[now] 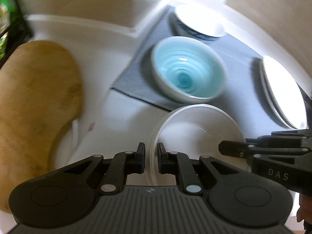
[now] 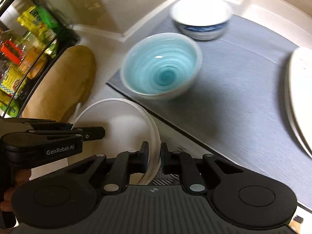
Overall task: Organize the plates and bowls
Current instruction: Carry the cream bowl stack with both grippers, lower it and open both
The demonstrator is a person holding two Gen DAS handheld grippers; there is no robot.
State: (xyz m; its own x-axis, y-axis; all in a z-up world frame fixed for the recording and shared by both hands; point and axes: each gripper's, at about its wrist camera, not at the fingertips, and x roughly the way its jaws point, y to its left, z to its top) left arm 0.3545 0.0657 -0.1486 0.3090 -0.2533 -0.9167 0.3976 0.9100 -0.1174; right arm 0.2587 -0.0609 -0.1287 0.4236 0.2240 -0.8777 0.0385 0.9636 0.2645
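Observation:
A clear glass bowl [image 1: 195, 136] is held above the white counter by both grippers. My left gripper [image 1: 151, 159] is shut on its left rim. My right gripper [image 2: 154, 159] is shut on its right rim; the bowl shows in the right wrist view [image 2: 117, 124] too. A light blue swirl bowl [image 1: 187, 68] [image 2: 161, 64] sits on the grey mat [image 1: 241, 89] [image 2: 234, 97] just beyond. A white bowl with a blue pattern [image 1: 197, 21] [image 2: 200, 17] stands farther back. Stacked white plates [image 1: 282, 91] [image 2: 300, 97] lie on the mat's right.
A wooden cutting board [image 1: 35, 101] [image 2: 60, 85] lies to the left on the counter. A black wire rack with packaged food [image 2: 23, 44] stands at the far left. The white wall and its ledge [image 1: 81, 25] border the back.

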